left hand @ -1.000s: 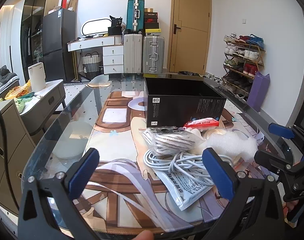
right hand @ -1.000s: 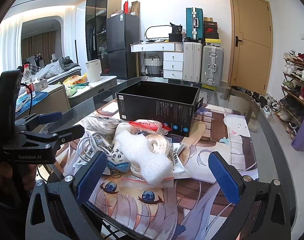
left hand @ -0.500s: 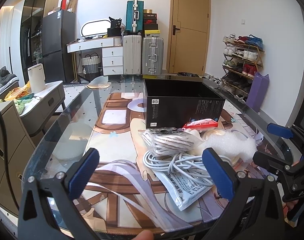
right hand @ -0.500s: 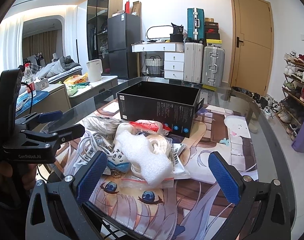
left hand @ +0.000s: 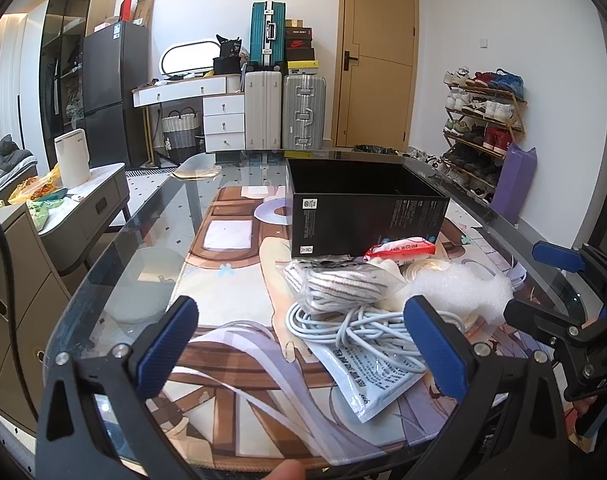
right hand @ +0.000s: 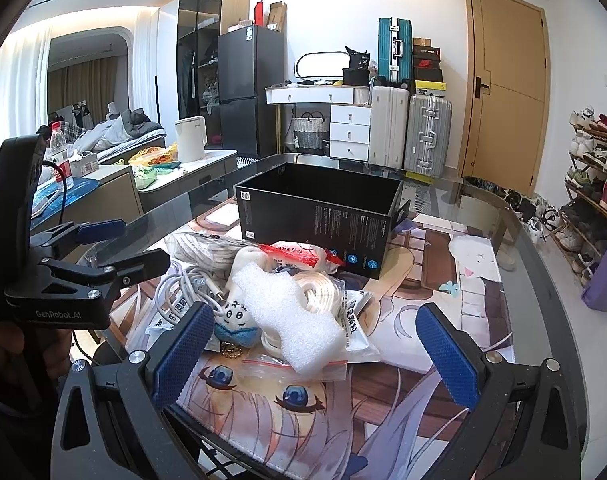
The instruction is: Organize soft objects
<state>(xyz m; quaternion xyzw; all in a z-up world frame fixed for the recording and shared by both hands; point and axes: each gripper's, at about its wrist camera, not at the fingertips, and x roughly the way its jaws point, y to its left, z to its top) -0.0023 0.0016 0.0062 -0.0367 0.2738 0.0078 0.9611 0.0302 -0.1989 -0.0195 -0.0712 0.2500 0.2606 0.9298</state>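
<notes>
A pile of soft things lies on the table mat in front of an open black box. It holds a white foam piece, a coiled white cable, a bagged striped rope bundle, a red-and-white packet, a small plush figure and a printed white bag. My left gripper is open and empty, just short of the cable. My right gripper is open and empty, near the foam piece.
The glass table carries a printed anime mat. Its near edge runs under both grippers. Around stand a side cabinet, suitcases, a door and a shoe rack.
Nothing on the table has moved. Both grippers stay open and almost still, with only a slight drift of the views.
</notes>
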